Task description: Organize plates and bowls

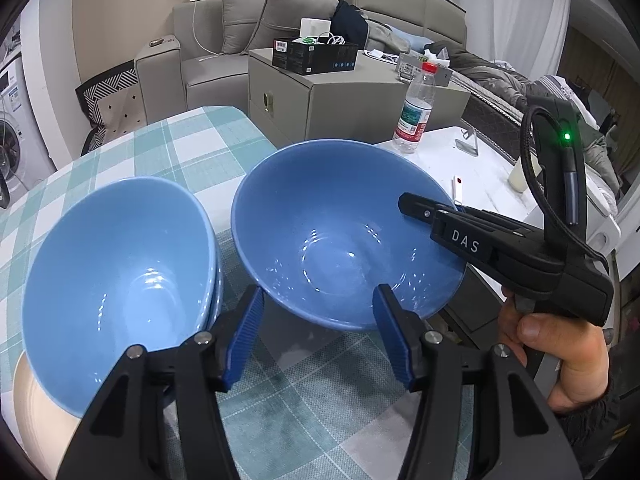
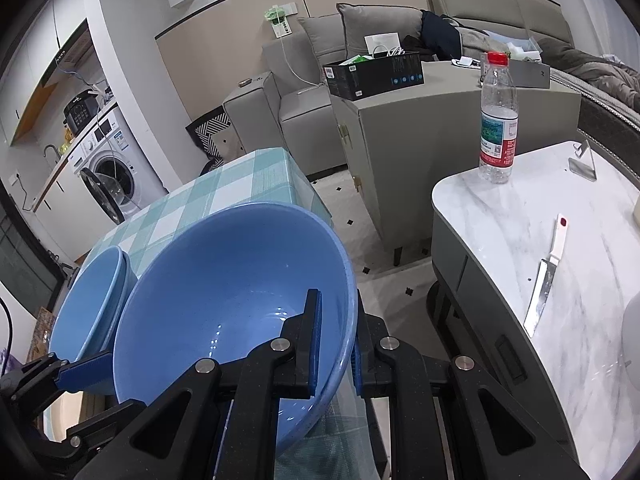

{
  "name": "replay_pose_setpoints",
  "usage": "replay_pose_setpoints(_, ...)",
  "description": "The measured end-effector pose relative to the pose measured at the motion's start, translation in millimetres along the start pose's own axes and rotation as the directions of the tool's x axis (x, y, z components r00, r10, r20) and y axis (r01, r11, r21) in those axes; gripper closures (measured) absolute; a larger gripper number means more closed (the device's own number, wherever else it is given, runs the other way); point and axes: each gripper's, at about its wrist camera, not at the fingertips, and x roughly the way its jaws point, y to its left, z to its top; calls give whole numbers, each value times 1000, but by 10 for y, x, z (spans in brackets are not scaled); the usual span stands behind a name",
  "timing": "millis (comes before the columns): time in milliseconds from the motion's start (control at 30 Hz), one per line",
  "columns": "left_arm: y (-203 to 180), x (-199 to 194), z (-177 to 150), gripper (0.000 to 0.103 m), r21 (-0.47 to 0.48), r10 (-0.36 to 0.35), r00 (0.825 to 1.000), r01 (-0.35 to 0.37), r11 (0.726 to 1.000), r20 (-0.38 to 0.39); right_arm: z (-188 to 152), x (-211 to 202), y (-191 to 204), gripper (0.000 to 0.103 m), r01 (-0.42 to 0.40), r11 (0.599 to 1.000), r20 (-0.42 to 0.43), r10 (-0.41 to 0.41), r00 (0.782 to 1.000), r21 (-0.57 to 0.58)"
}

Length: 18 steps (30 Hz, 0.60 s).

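The right gripper (image 2: 334,344) has its fingers clamped on the near rim of the dark blue bowl (image 1: 344,232), one inside and one outside, and carries it tilted above the checked desk (image 1: 192,148), probably because a rim pinch is the only purchase on so wide a bowl. The left gripper (image 1: 318,334) sits low at that bowl's opposite edge with fingers parted and nothing pressed between them, so the right alone bears it. The light blue stack (image 1: 120,272) waits just beside, looking like the nesting spot.
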Motion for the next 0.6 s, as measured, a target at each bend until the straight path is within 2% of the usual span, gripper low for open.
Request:
replay_pose_setpoints(133, -20, 29, 3, 47, 11, 23, 1000, -23, 1000, 14, 0, 11, -4, 90, 0, 1000, 0, 0, 1000, -3)
replay_pose_setpoints(367, 2, 32, 6, 59, 20, 46, 998, -47, 999, 31, -11, 7, -12, 90, 13, 1000, 2, -13, 1000, -22)
replay_pose_setpoints(600, -22, 14, -7, 60, 42, 60, 997, -62, 997, 46, -11, -10, 13, 90, 20, 999, 4, -20, 1000, -26)
